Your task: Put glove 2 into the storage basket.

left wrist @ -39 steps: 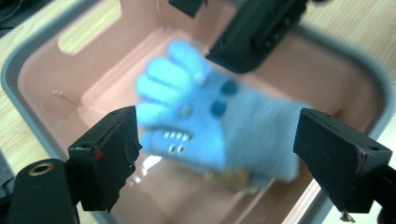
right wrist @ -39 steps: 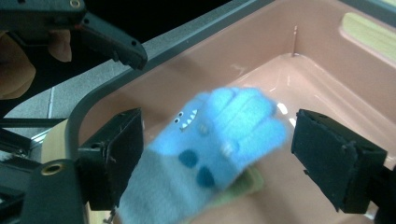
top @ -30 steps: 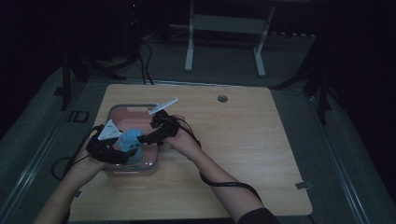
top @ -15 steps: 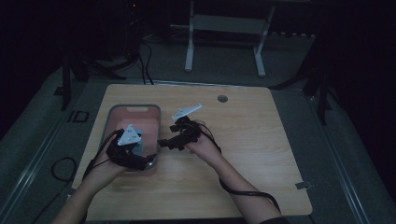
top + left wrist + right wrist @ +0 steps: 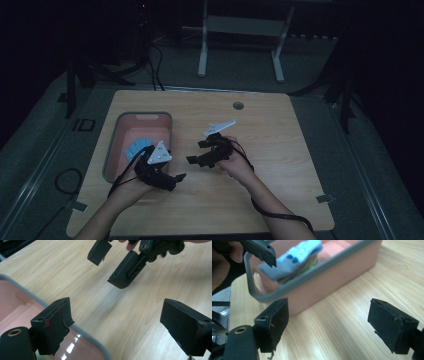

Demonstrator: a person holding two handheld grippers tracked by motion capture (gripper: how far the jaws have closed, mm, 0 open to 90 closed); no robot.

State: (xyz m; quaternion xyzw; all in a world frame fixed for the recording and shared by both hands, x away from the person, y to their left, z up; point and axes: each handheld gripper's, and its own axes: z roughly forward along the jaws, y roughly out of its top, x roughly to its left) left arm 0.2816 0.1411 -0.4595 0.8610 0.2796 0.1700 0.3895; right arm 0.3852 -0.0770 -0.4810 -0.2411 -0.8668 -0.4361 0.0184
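A pink bin (image 5: 114,150) with a grey rim stands on the left half of the wooden table. Folded light-blue cloth (image 5: 137,148) lies inside it on other cloth, and shows as blue cloth (image 5: 292,257) in the right gripper view. My left gripper (image 5: 176,181) hovers just off the bin's near right corner, open, with bare wood between its jaws (image 5: 117,325). My right gripper (image 5: 196,152) is over the table's middle, to the right of the bin, open and holding nothing (image 5: 329,325). The two grippers point toward each other.
The bin's rim (image 5: 82,332) passes under my left jaw. The wooden table (image 5: 280,150) stretches to the right, with a round cable hole (image 5: 238,105) at its far edge. Cables trail from both grippers toward the near edge. Dark floor and a white stand lie beyond.
Both grippers have come away from over the bin, moving to the right. The left one now sits at the bin's near right corner and the right one over open table.
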